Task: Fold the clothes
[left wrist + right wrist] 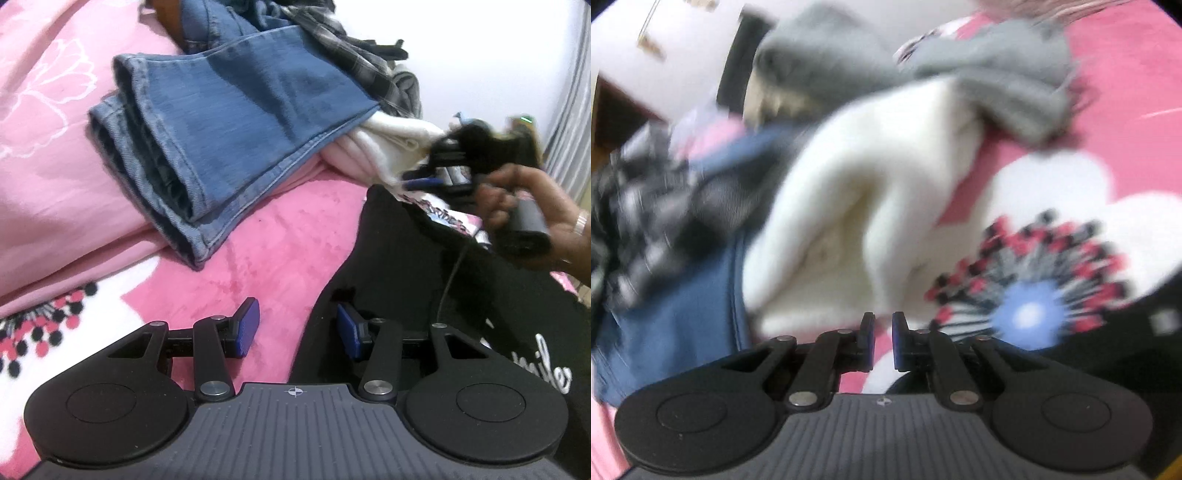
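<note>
A black T-shirt [424, 277] with white lettering lies flat on the pink blanket [280, 258]. My left gripper [297, 326] stands open low over the shirt's left edge, one pad over the blanket and one over the black cloth, with nothing between them. Folded blue jeans [229, 122] lie beyond it. In the left wrist view a hand [535, 206] holds my right gripper [417, 182] at the shirt's far edge, by a white sweater [376, 147]. The right wrist view is blurred: the right gripper [883, 332] has its pads almost together, holding nothing, in front of the white sweater [879, 192].
A plaid shirt [351, 55] and a grey garment [997, 74] are heaped behind the jeans and sweater. The jeans [676, 314] lie to the left in the right wrist view. The blanket has a flower print [1030, 280]. A white wall rises behind the bed.
</note>
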The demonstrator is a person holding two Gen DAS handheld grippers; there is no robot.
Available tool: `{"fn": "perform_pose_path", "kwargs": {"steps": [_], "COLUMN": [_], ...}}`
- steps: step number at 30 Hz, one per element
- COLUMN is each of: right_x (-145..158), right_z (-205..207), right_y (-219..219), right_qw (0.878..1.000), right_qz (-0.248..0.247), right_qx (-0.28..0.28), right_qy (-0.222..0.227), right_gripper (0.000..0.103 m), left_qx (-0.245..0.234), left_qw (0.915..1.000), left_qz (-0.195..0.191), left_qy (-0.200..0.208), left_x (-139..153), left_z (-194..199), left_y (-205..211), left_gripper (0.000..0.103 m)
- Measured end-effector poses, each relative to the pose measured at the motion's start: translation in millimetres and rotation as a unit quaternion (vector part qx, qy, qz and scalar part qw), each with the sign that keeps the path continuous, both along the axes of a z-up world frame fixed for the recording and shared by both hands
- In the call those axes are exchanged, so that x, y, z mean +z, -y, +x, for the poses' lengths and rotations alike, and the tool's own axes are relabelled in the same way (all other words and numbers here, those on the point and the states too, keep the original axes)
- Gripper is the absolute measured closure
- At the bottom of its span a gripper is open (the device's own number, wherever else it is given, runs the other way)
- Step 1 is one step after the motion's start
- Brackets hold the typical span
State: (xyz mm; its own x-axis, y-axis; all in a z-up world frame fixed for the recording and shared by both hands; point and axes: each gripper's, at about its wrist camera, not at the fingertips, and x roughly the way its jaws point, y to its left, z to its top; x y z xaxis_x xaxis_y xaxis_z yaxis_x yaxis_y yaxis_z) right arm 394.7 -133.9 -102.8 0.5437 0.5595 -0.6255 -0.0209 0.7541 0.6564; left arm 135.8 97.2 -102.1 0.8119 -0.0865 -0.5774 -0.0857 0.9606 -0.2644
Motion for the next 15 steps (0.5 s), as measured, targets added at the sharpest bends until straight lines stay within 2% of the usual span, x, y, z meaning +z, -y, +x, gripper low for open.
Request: {"fn": "perform_pose_path", "kwargs": {"steps": [2,5,7,10,11,13,15], "right_x": [21.0,52.5,73.5,99.5,103.3,111.0,118.7], "right_z": [-14.0,-35.1,-49.2,-88.4,-106.9,-143.8,-180.7], "right_y": [20.9,52.2,73.0,99.1,107.6,124.4,141.3], "right_qw": [1.000,0.997,0.995,0.989,0.989,0.988,0.987], "right_qz": [-0.026,-0.066,-0.092,-0.132,-0.136,-0.144,-0.151], "right_qx": [0.011,0.027,0.038,0.052,0.052,0.051,0.050], "right_qy": [0.007,0.016,0.023,0.028,0.027,0.024,0.021], "right_gripper": [0.093,0.093,0.093,0.092,0.092,0.092,0.092], "left_qx": [0.002,-0.014,-0.051,-0.116,-0.131,-0.156,-0.183], "left_qw": [1.0000,0.9994,0.9971,0.9869,0.9835,0.9787,0.9694], "left_qz": [0.000,0.024,0.036,0.090,0.106,0.129,0.162], "left_qy": [0.002,0.021,0.043,0.068,0.066,0.035,0.018], "left_x": [5.7,13.1,17.4,18.4,16.2,6.5,-3.4], "left_z": [-5.9,-13.9,-14.9,-8.3,-5.2,0.0,-7.4], "left_y": [-1.5,3.1,10.7,35.4,44.2,61.3,76.7], "left_gripper": [0.050,0.046,0.042,0.038,0.038,0.038,0.038]}}
